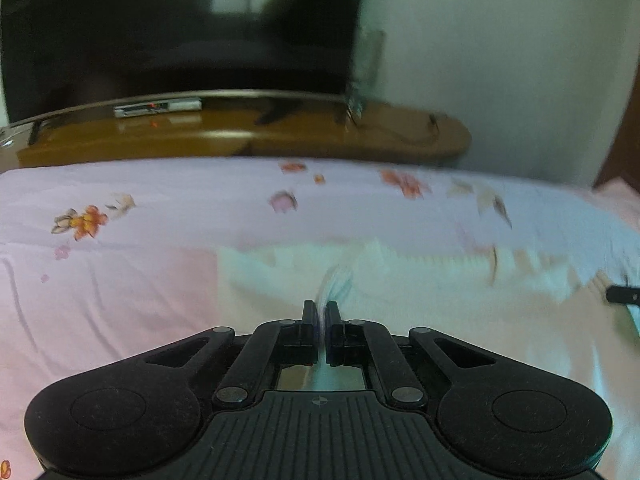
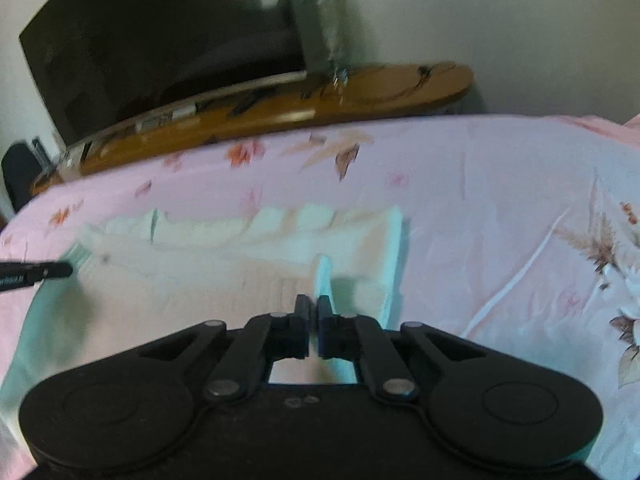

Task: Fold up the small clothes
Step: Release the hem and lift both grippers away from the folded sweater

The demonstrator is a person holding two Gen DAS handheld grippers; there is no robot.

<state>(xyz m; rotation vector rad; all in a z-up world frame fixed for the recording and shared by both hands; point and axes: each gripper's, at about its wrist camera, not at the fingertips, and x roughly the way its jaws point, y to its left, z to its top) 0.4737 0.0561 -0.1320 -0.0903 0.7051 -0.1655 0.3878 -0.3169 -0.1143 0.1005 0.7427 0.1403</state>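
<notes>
A small pale garment point(image 1: 420, 300), cream with mint-green edges, lies flat on a pink flowered bedsheet point(image 1: 120, 300). My left gripper point(image 1: 320, 310) is shut on a pinched ridge of its cloth, which sticks up between the fingers. In the right wrist view the same garment point(image 2: 224, 276) spreads to the left, and my right gripper point(image 2: 314, 306) is shut on a raised mint-green fold near its right edge. A tip of the right gripper point(image 1: 622, 294) shows at the far right of the left view. The left gripper point(image 2: 38, 272) pokes in at the left edge of the right view.
Beyond the bed stands a low wooden cabinet point(image 1: 280, 132) with a large dark television point(image 1: 180, 28) on it, against a pale wall point(image 1: 500, 60). The pink bedsheet point(image 2: 500, 220) runs on to the right of the garment.
</notes>
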